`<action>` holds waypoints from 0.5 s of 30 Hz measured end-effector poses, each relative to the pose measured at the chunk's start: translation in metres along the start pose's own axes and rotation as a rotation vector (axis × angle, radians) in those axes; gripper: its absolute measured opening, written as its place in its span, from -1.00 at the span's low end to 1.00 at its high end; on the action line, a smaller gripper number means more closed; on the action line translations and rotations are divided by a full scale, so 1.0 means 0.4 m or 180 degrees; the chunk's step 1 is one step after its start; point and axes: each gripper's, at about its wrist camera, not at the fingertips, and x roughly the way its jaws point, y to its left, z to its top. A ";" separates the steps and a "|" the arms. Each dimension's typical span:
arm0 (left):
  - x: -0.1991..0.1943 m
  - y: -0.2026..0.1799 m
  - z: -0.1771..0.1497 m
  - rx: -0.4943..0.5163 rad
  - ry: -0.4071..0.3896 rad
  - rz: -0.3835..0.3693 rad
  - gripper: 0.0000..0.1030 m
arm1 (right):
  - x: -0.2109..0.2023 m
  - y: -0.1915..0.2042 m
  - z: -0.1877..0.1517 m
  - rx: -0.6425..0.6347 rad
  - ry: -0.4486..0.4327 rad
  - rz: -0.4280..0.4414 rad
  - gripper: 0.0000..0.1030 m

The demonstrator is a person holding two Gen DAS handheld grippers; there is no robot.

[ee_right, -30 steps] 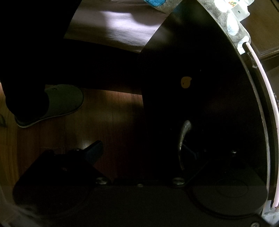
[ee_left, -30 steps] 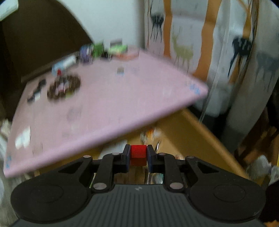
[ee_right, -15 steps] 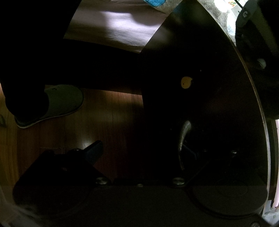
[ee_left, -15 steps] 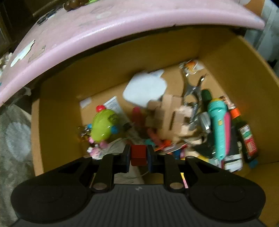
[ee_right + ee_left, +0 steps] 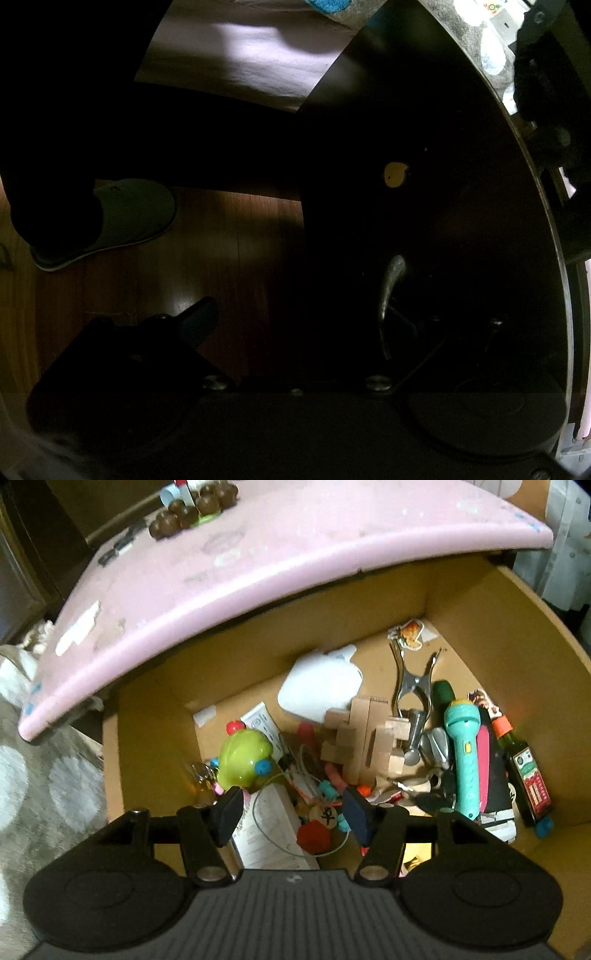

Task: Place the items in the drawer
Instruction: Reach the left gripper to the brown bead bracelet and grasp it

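My left gripper [image 5: 291, 814] is open above the pulled-out wooden drawer [image 5: 517, 635]. A small red block [image 5: 314, 836] lies loose in the drawer just below the gap between my fingers, free of both pads. The drawer is full of clutter: a green toy [image 5: 243, 755], wooden blocks [image 5: 364, 738], a teal toy flashlight [image 5: 465, 746]. My right gripper [image 5: 295, 325] points at a dark drawer front with a metal handle [image 5: 391, 288]; only its left finger [image 5: 195, 321] shows clearly, the right side is lost in darkness.
The pink tabletop [image 5: 258, 554] overhangs the drawer's back, with brown beads [image 5: 192, 506] on it. A dark bottle [image 5: 526, 775] and metal tongs [image 5: 413, 686] lie in the drawer. In the right wrist view a slippered foot [image 5: 122, 218] stands on the wooden floor.
My left gripper swung down from the tabletop over the drawer, then opened and let go of the red block, which now lies in the drawer. The right gripper has not moved.
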 end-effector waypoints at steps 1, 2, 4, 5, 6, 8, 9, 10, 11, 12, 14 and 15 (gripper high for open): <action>-0.006 0.001 0.004 -0.0002 -0.0009 0.0006 0.12 | 0.000 0.001 0.000 -0.0001 0.0000 -0.0001 0.87; -0.014 0.001 0.007 -0.0001 -0.0021 0.0010 0.12 | 0.000 0.000 0.000 -0.0002 0.0002 -0.0001 0.87; -0.029 0.000 0.014 -0.0002 -0.0053 0.0006 0.12 | 0.001 0.002 0.000 -0.0001 0.0004 0.0000 0.87; -0.040 0.001 0.017 -0.0009 -0.0081 -0.0010 0.12 | 0.001 0.001 0.000 0.0000 0.0005 0.0001 0.87; -0.052 0.002 0.021 -0.0019 -0.0116 -0.0036 0.12 | 0.001 0.002 0.000 0.0000 0.0005 0.0001 0.87; -0.078 0.004 0.029 -0.0040 -0.0187 -0.0089 0.12 | 0.001 0.002 0.001 0.0009 0.0005 0.0001 0.87; -0.091 0.005 0.033 -0.0051 -0.0222 -0.0115 0.12 | 0.002 0.002 0.002 0.0012 0.0009 0.0002 0.87; -0.110 0.010 0.039 -0.0081 -0.0291 -0.0147 0.12 | 0.003 0.002 0.002 0.0015 0.0012 0.0003 0.87; -0.131 0.017 0.047 -0.0126 -0.0385 -0.0184 0.12 | 0.003 0.002 0.003 0.0023 0.0011 0.0004 0.87; -0.150 0.024 0.055 -0.0173 -0.0479 -0.0221 0.12 | 0.002 0.002 0.003 0.0034 0.0008 0.0005 0.87; -0.180 0.041 0.076 -0.0252 -0.0641 -0.0260 0.12 | 0.002 0.002 0.003 0.0054 0.0006 -0.0004 0.87; -0.194 0.051 0.089 -0.0279 -0.0728 -0.0243 0.12 | 0.001 0.002 0.002 0.0060 0.0009 -0.0007 0.86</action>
